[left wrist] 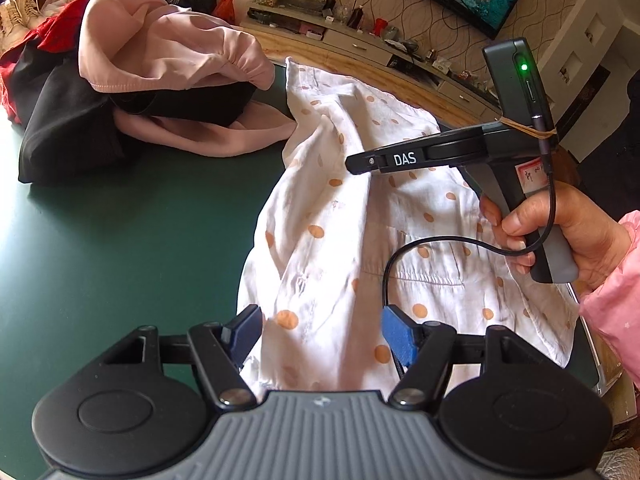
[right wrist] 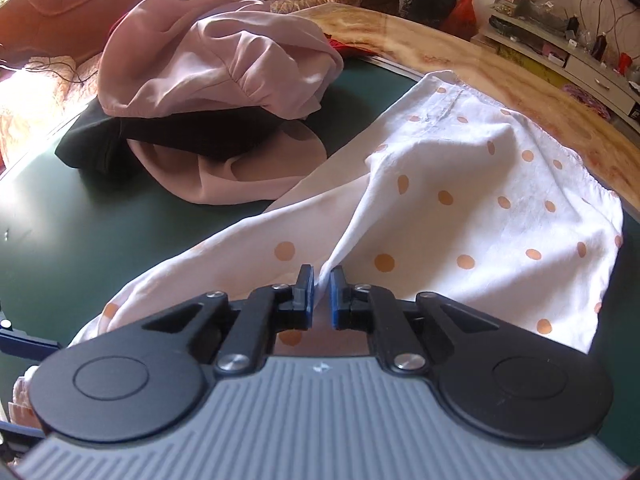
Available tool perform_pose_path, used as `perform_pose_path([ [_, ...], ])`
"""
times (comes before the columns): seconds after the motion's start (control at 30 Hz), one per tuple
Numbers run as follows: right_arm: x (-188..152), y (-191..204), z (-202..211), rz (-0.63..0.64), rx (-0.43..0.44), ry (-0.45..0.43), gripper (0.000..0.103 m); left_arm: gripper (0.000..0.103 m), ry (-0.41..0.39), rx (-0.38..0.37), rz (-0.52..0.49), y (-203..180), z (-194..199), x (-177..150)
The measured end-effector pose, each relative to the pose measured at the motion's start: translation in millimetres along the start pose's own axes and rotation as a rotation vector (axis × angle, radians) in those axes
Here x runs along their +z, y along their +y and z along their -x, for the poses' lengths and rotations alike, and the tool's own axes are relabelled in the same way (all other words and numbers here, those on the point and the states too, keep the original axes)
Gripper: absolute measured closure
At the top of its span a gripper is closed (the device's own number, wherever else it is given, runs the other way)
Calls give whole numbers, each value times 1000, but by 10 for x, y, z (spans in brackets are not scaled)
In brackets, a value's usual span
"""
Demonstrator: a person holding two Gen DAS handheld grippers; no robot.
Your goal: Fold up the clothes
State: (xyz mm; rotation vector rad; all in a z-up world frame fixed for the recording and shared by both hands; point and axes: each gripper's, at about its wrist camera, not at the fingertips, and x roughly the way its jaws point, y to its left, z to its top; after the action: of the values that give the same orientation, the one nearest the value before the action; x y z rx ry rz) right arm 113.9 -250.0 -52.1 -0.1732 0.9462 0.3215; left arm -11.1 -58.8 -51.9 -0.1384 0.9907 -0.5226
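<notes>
On green table [left wrist: 100, 240], right gripper [right wrist: 321, 296] pinches a ridge of the dotted white garment [right wrist: 480, 200], seemingly gripped; left gripper [left wrist: 320, 336] straddles it, spread.

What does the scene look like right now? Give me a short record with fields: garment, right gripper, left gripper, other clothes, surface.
garment: white polka-dot garment, spread crumpled on the table, unfolded
right gripper: right gripper, fingers nearly closed on a raised ridge of the garment
left gripper: left gripper, fingers wide apart astride the near part of the garment, not pinching it
other clothes: pink garment heaped on black garment
surface: green table
</notes>
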Motion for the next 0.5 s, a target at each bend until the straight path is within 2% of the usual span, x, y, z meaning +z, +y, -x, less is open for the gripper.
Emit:
perform_pose_path([
  [0.1,41,33,97,12,-41,-72,81,41,18,-2,-10,-10,-42,-32],
  [0.2,75,155,146,72,-19,-114,70,47,16,16,-36,-57,-43,-53],
  [0.27,63,244,40,135,9,-56,61,47,19,20,-44,-76,-34,-63],
  [0.33,31,316,-83,190,16,11,60,46,21,13,-40,-74,-13,-73],
  [0.4,-22,275,-94,178,20,5,54,46,21,10,-33,-60,5,-81],
  [0.5,-61,112,-93,89,68,12,54,46,24,16,-36,-51,13,-91],
])
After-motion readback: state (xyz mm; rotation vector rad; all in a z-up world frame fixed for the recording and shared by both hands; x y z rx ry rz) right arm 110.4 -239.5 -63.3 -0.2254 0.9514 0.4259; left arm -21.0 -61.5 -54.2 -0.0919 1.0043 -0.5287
